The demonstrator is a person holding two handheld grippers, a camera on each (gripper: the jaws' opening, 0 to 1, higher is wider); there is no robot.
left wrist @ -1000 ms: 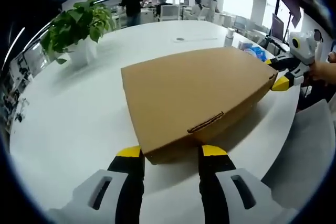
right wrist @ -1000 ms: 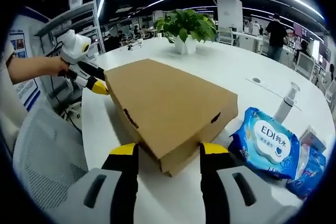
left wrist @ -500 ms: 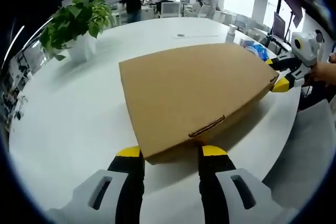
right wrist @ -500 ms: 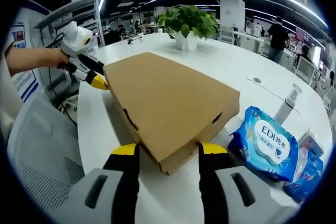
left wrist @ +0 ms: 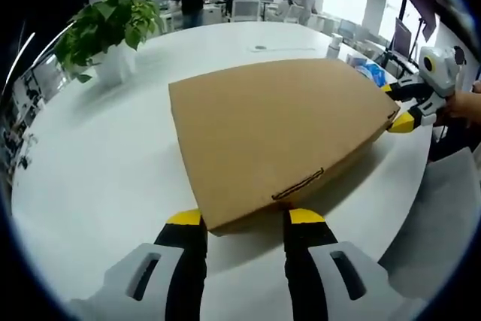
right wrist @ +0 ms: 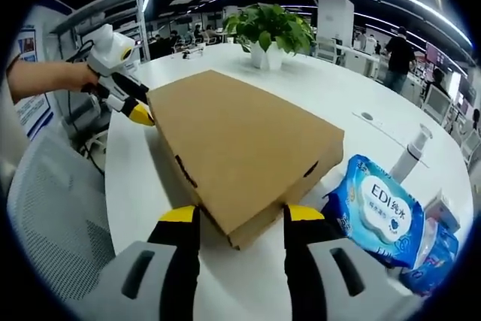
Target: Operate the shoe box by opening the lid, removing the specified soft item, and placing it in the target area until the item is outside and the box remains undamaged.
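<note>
A closed brown cardboard shoe box (left wrist: 278, 125) lies flat on the white round table (left wrist: 98, 148). Its lid tab slot faces my left gripper (left wrist: 244, 219), which is open, with one box corner between the yellow-tipped jaws. In the right gripper view the same box (right wrist: 240, 148) reaches toward my right gripper (right wrist: 240, 216), also open, with the opposite corner between its jaws. Across the box, the left gripper (right wrist: 131, 107) shows at the far corner, and the right gripper (left wrist: 406, 107) at the far right corner. The soft item inside is hidden.
A potted plant (left wrist: 105, 31) stands on the table beyond the box. Blue wipes packs (right wrist: 379, 208) and a slim bottle (right wrist: 409, 152) lie right of the box. A grey mesh chair (right wrist: 52, 216) stands at the table's edge. People stand far back.
Both views have shifted slightly and the box looks a little larger. Both grippers stay at their box corners, and the lid stays shut.
</note>
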